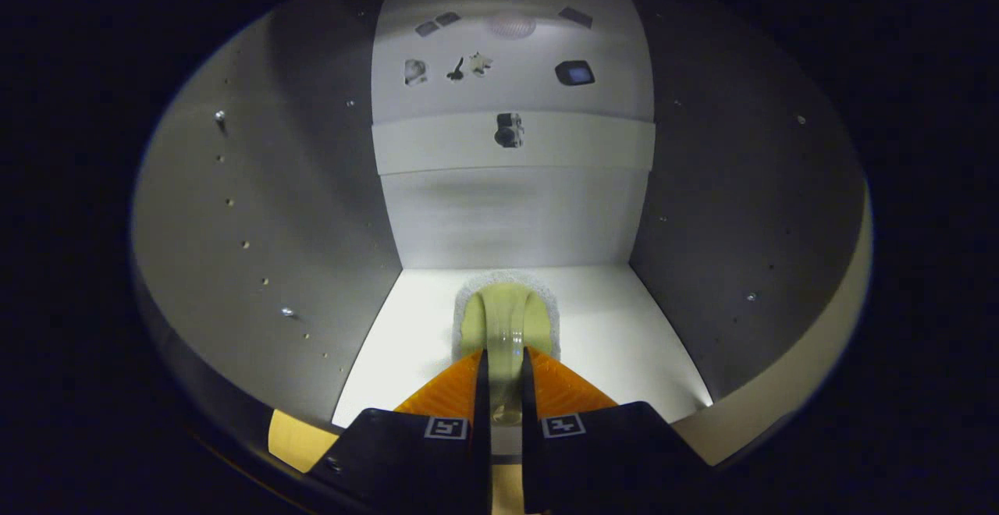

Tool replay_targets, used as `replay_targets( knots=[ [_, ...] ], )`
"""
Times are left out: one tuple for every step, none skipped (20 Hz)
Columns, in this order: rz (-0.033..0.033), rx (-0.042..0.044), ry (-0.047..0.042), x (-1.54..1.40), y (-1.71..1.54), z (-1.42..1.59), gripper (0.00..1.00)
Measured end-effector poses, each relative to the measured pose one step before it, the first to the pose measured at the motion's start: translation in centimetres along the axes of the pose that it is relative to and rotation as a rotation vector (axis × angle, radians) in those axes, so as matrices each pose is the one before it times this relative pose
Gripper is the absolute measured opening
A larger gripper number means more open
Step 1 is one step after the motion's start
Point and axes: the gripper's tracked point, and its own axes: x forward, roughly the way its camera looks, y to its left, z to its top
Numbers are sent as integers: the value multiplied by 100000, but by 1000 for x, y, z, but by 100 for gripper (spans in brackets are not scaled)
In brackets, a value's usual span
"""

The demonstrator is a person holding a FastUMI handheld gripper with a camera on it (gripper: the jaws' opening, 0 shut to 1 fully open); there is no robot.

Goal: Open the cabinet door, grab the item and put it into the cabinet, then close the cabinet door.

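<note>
**Gripper holding a brush-like item inside the open cabinet**

The gripper (505,367) is reaching into the cabinet (312,211), its two fingers pressing together on the clear handle of a yellow-green item (506,320) with a pale fuzzy rim. The item's long axis is running straight ahead from the fingers toward the back wall (511,214). Its far end seems to be resting on the white cabinet floor (624,328), so release looks near.

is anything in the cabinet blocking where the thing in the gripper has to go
Nothing visible does. The gripper is shut on the yellow-green item, already inside the cabinet; its white floor around and beyond the item lies bare up to the back wall.
</note>
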Motion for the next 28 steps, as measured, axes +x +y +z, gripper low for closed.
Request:
replay_targets(
  knots=[
    [212, 506, -168, 792, 38, 96, 19],
    [-500, 883, 309, 779, -166, -122, 20],
    [-350, 1141, 880, 341, -226, -299, 20],
    [82, 2068, -1257, 559, -9, 444, 20],
    [-1361, 1504, -1027, 453, -469, 358, 20],
    [-475, 1436, -551, 394, -264, 276, 24],
    [207, 1228, -127, 247, -127, 103, 28],
    [193, 826, -275, 488, -37, -44, 32],
    [906, 610, -248, 300, 67, 6, 31],
    [-51, 160, -245, 25, -20, 31, 31],
    [365, 2, -503, 144, 29, 37, 32],
    [394, -377, -1344, -137, 189, 312, 32],
    [416, -627, -2259, -481, 126, 505, 31],
    [463, -805, -2540, -693, 249, 620, 31],
    [1046, -907, -2736, -930, 273, 717, 31],
    [-451, -1545, -2806, -1141, 84, 751, 39],
    [-242, -1526, -2879, -1502, 3, 932, 40],
    [-46, -1372, -3227, -1533, 143, 950, 41],
    [495, -1191, -3395, -1860, 251, 1192, 41],
    [-442, -1139, -3252, -1804, 205, 1109, 47],
    [722, -762, -3083, -1858, 364, 1036, 49],
    [443, -637, -2940, -1712, 543, 1002, 55],
    [496, -568, -2900, -1743, 446, 929, 66],
    [726, -513, -2729, -1749, 435, 733, 77],
    [504, -377, -2724, -1711, 435, 715, 83],
    [801, -123, -2426, -1320, 546, 666, 91],
    [600, 270, -2538, -1358, 478, 606, 92],
    [-407, 58, -2739, -1744, 327, 696, 93]
  ],
)
